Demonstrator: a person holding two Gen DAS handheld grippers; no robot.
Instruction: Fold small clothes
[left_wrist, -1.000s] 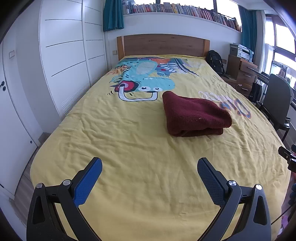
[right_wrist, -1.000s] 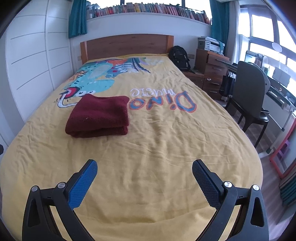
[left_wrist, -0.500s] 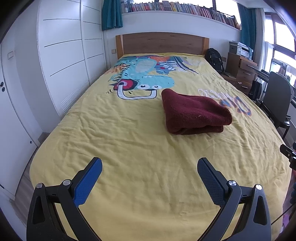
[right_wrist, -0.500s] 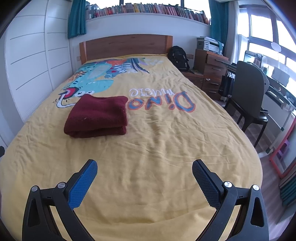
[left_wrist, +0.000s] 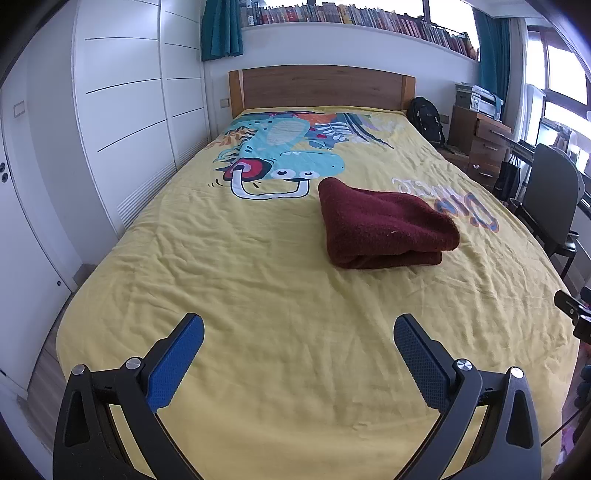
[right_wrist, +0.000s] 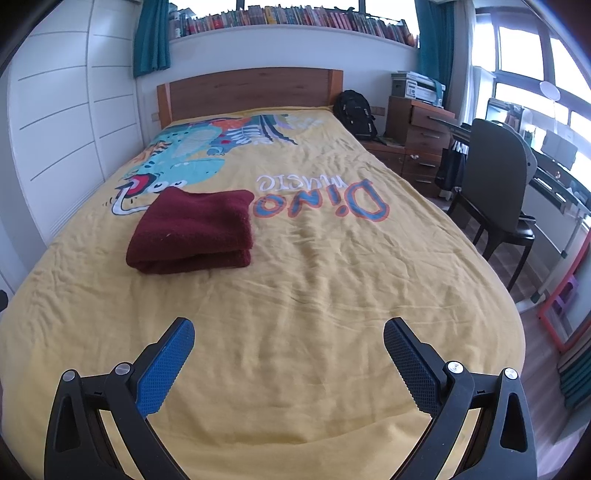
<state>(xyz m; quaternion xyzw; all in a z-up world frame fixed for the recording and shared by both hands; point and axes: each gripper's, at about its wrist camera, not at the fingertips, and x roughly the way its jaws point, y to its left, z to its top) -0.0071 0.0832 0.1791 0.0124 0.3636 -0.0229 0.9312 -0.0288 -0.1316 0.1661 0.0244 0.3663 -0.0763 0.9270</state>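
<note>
A dark red fleece garment (left_wrist: 384, 225) lies folded in a thick rectangle on the yellow bedspread (left_wrist: 258, 295), near the bed's middle; the right wrist view has it at the left (right_wrist: 195, 230). My left gripper (left_wrist: 298, 334) hangs open over the near part of the bed, well short of the garment, nothing between its blue pads. My right gripper (right_wrist: 289, 334) is open too, with the garment ahead and to its left. Part of the right gripper shows at the left wrist view's right edge (left_wrist: 576, 314).
White wardrobe doors (left_wrist: 122, 122) run along the bed's left side. A wooden headboard (left_wrist: 321, 86) stands at the far end. Right of the bed are a black backpack (right_wrist: 354, 112), a wooden drawer unit (right_wrist: 421, 144) and a dark chair (right_wrist: 495, 192).
Both grippers have drawn back slightly and risen, so the bed and folded garment sit a little lower and farther in view. The garment has not moved and both stay open.
</note>
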